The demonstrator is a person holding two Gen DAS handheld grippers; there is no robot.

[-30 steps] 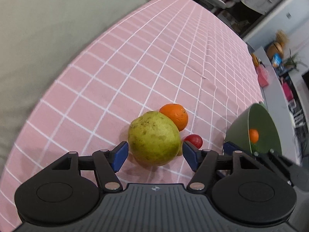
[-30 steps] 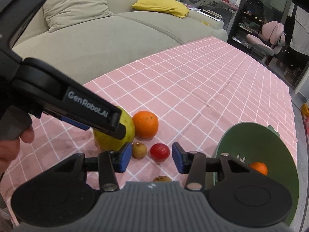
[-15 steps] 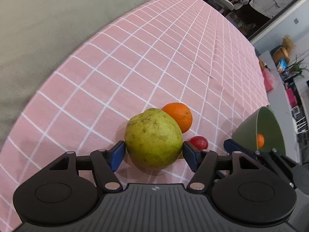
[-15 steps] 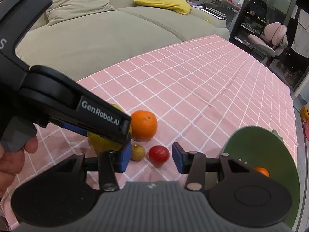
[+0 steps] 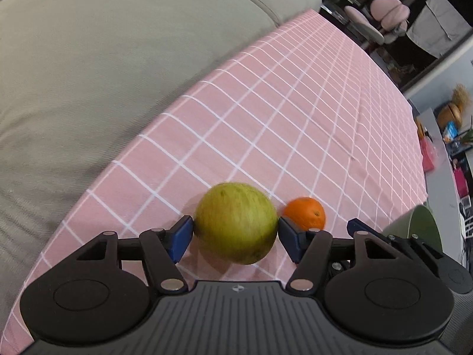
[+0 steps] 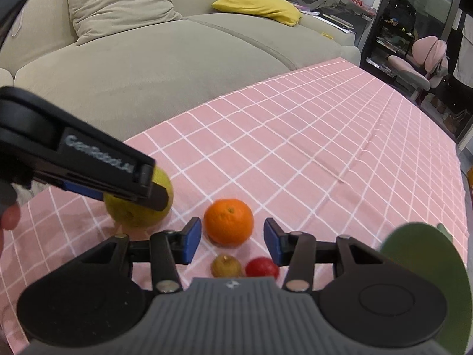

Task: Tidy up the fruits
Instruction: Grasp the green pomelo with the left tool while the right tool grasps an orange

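Squeezing the big green pear, the left gripper has just pulled it away from the orange, while the right gripper waits half open and empty near the green bowl.

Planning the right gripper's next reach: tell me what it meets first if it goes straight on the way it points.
Most likely the orange, centred just beyond the open right gripper. The small brown fruit and red fruit lie nearer, seemingly below that line; depth is unclear.
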